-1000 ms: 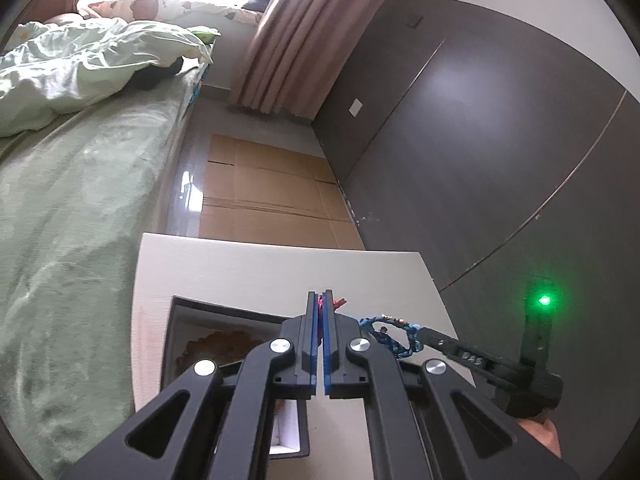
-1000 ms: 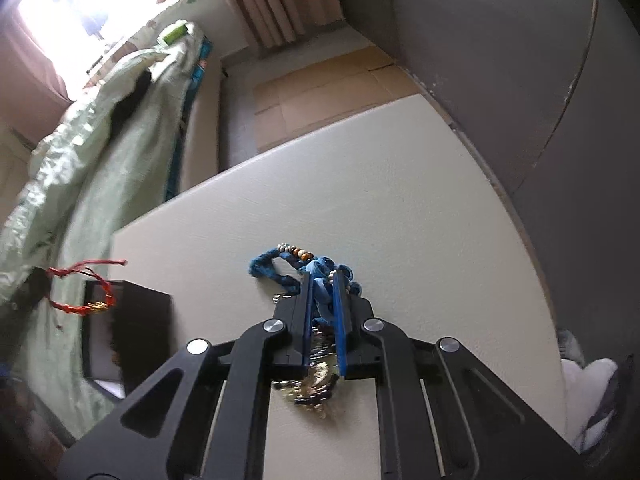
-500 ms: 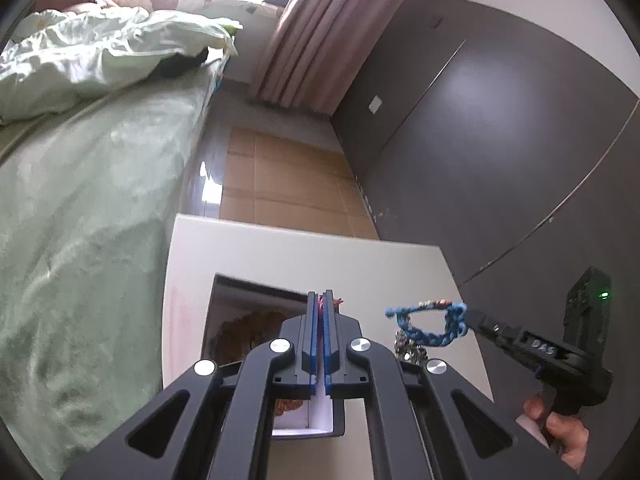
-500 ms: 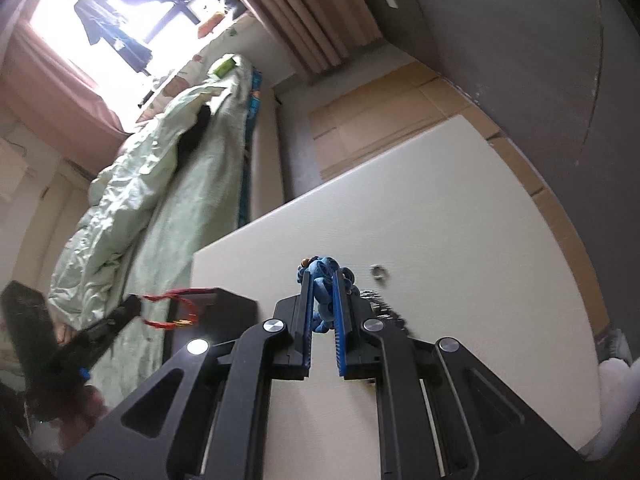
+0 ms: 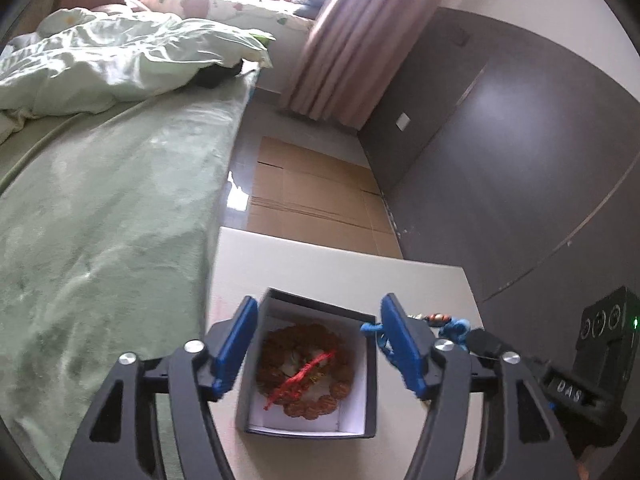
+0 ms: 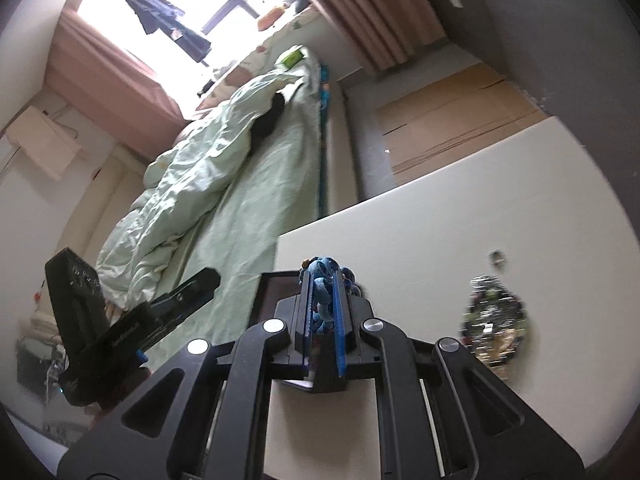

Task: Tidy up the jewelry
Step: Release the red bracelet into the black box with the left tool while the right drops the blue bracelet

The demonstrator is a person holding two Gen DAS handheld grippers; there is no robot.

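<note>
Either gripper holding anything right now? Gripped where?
Right gripper is shut on the blue braided bracelet, pinched on its cord. Left gripper has just been opening and holds nothing; the red string bracelet lies in the box.

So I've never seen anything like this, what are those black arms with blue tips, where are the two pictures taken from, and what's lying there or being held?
These are two handheld grippers, one in each of a person's hands, each with a camera looking along its fingers. The left camera shows the left gripper, whose jaws have just been opening, nothing between them, above an open box that holds a brown bead bracelet and a red cord. The right camera shows the right gripper shut on a blue braided bracelet. The box sits on a pale table; a blurred heap of more jewelry lies there too.
</note>
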